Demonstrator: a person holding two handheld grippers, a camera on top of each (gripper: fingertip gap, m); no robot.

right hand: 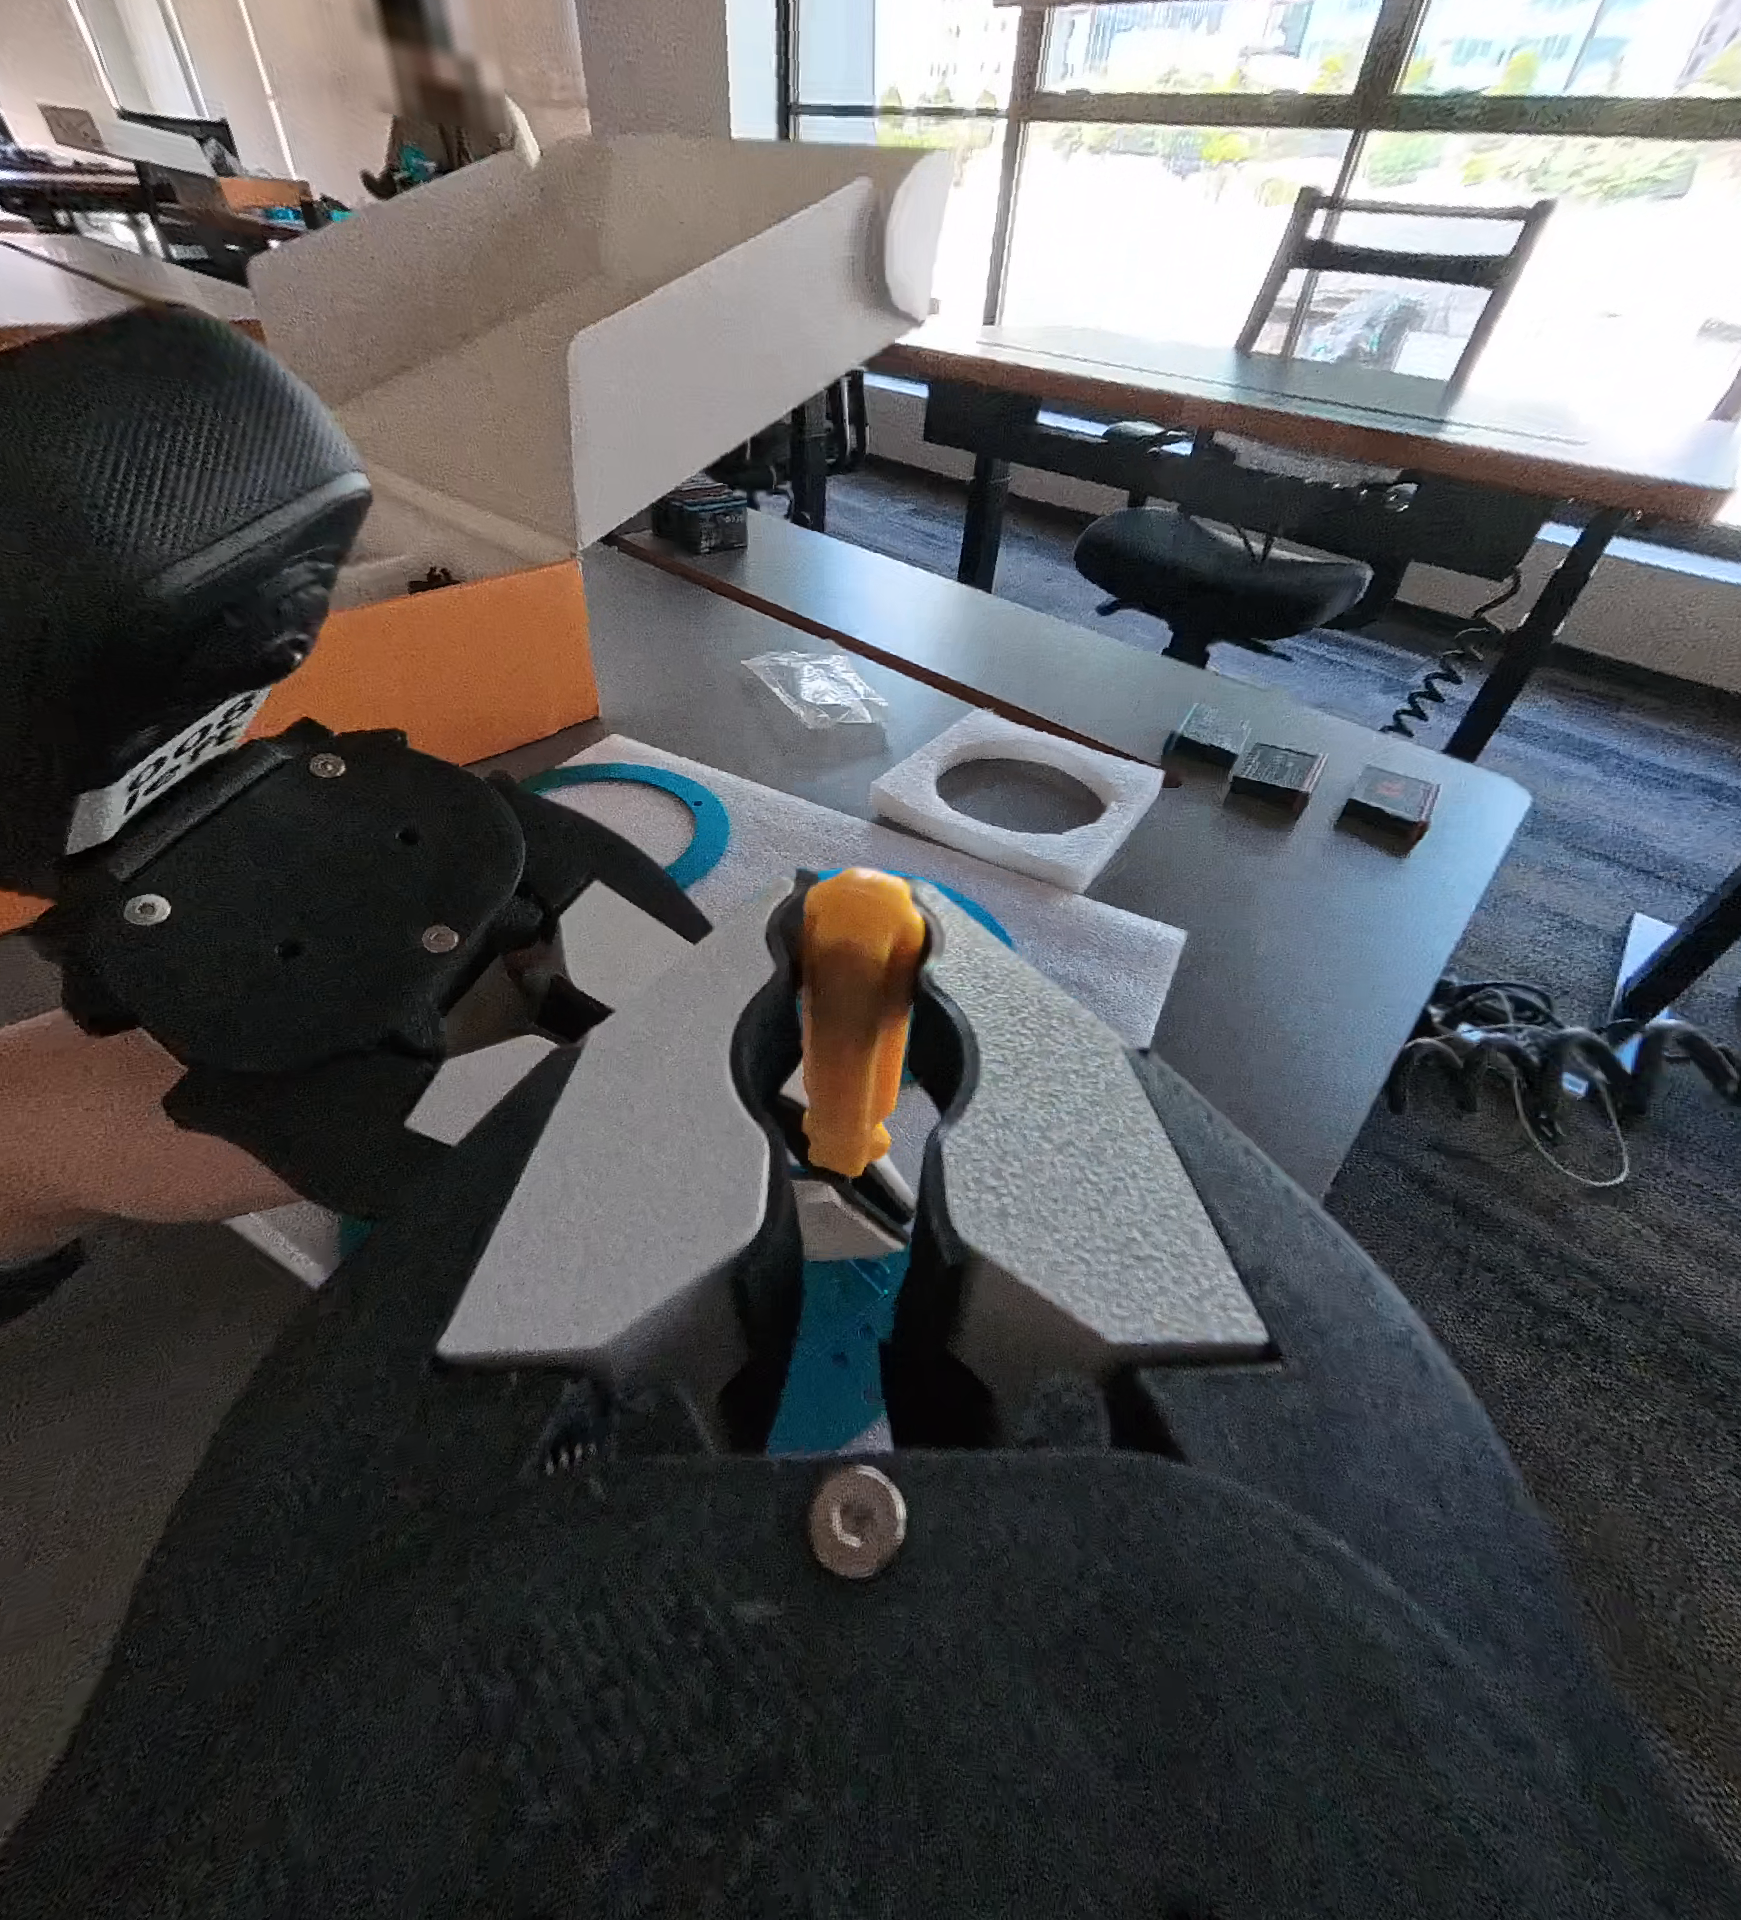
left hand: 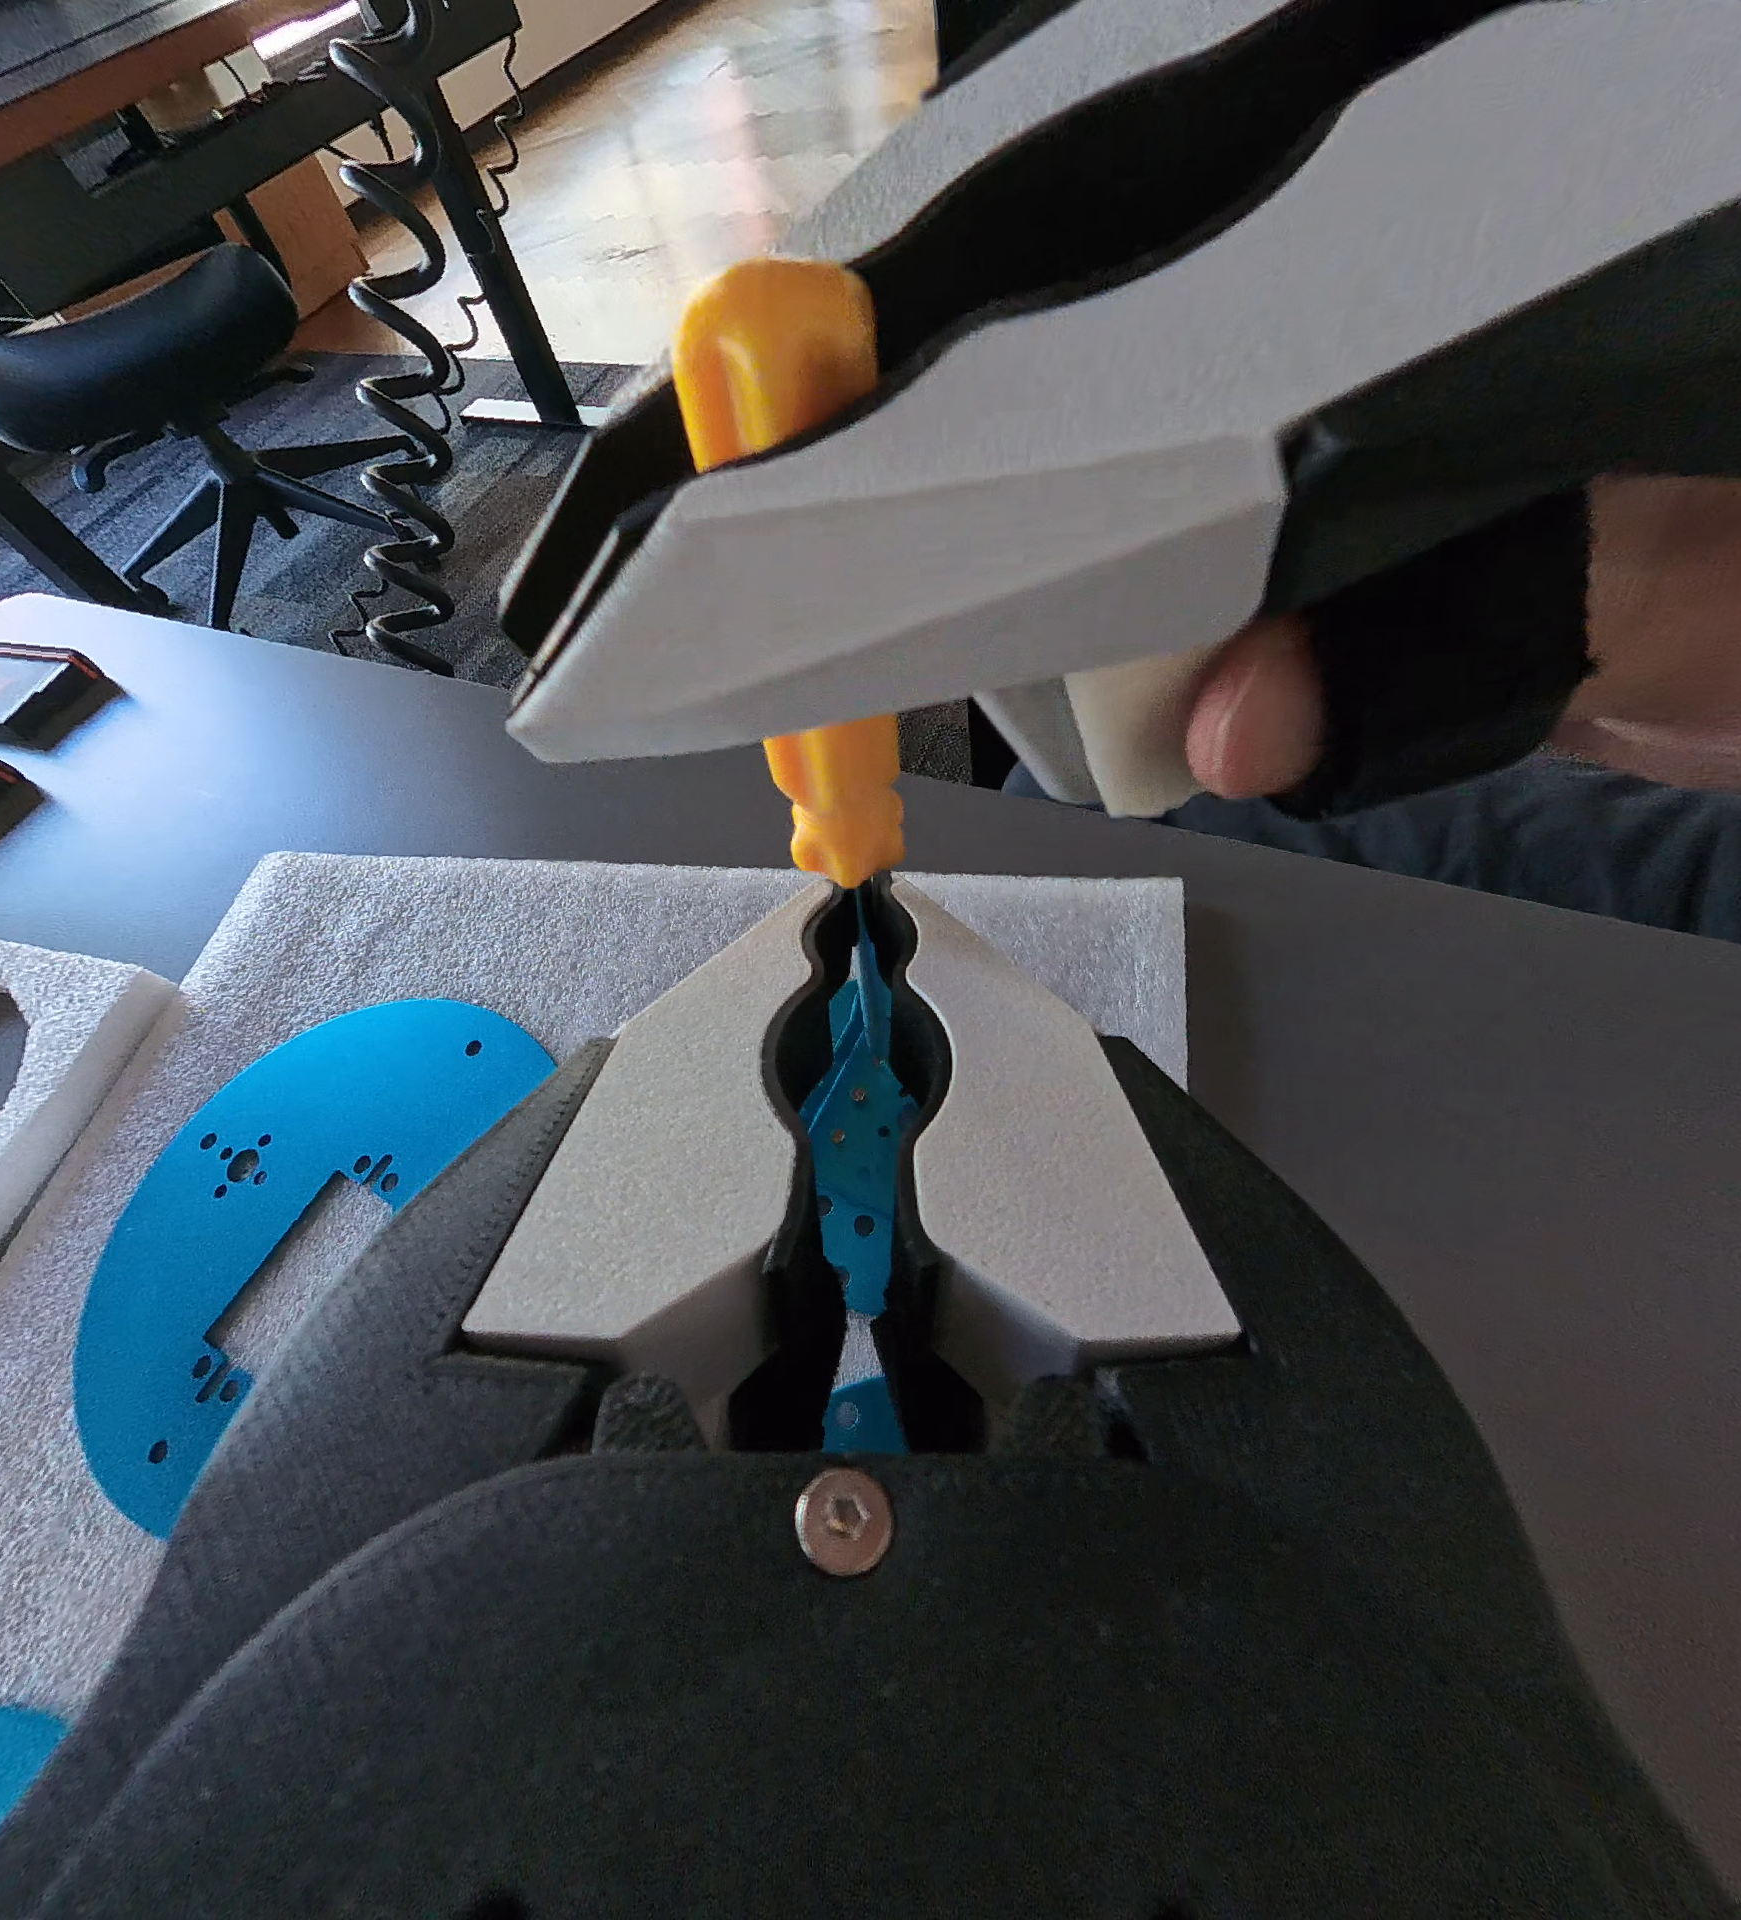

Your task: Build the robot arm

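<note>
Where bare dark table spreads right past the foam sheet, left gripper clamped on perforated blue bracket, right gripper just above, clamped on orange screwdriver.

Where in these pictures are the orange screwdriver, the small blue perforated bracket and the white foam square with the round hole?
orange screwdriver (right hand: 861, 1023), right wrist view, on its handle.
small blue perforated bracket (left hand: 858, 1210), left wrist view, on its holed face between the fingers.
white foam square (right hand: 1105, 847), right wrist view, on its front right rim.
</note>
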